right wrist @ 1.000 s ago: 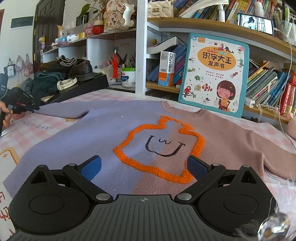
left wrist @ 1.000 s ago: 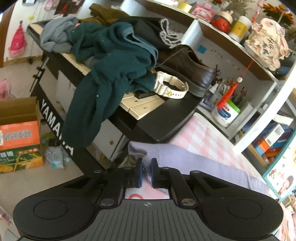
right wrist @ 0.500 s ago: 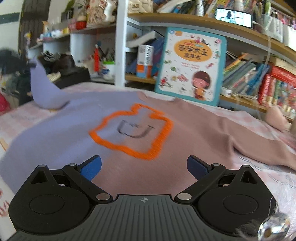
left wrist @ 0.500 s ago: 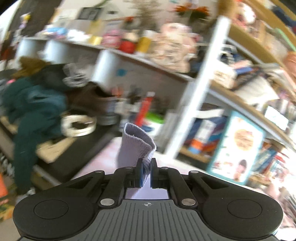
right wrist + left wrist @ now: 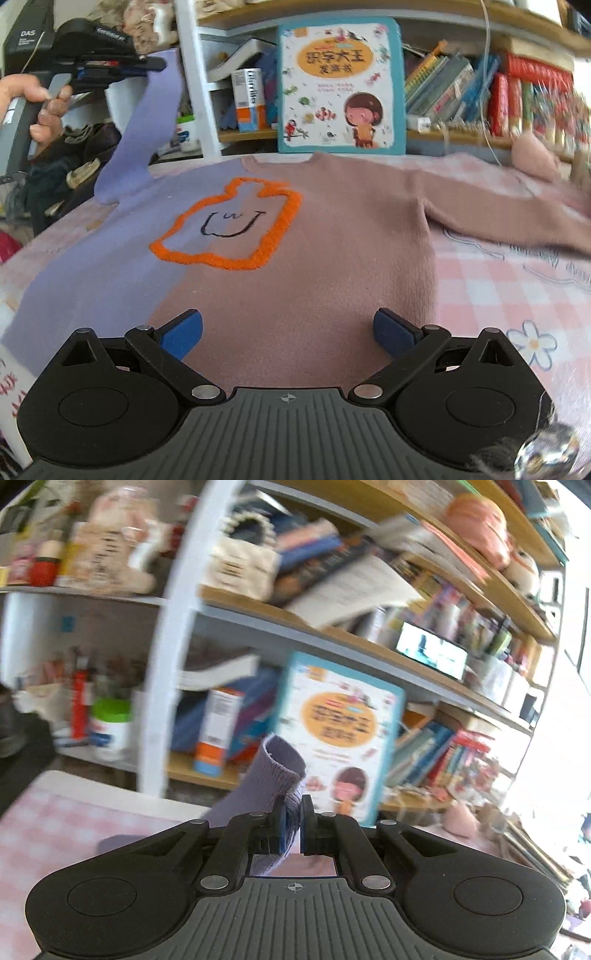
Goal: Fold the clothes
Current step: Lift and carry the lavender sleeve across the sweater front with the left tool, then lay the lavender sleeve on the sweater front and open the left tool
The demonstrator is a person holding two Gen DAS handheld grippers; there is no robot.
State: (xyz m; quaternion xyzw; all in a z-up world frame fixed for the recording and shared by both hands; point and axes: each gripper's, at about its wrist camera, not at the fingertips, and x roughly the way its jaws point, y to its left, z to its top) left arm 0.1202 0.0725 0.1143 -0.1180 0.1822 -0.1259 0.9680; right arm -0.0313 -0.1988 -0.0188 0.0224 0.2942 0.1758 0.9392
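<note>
Now the left gripper, pinching the purple sleeve cuff, hangs high left of the sweater body; right gripper hovers agape over its near hem.

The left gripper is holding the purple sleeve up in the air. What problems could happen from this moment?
1. The left gripper pinches only the cuff edge of the purple sleeve, so the knit may slip out mid-fold.
2. The right gripper is open above the sweater, not pinning it; pulling the sleeve could drag the body and wrinkle it.
3. The raised sleeve swings near the picture book, which might get knocked over.
</note>
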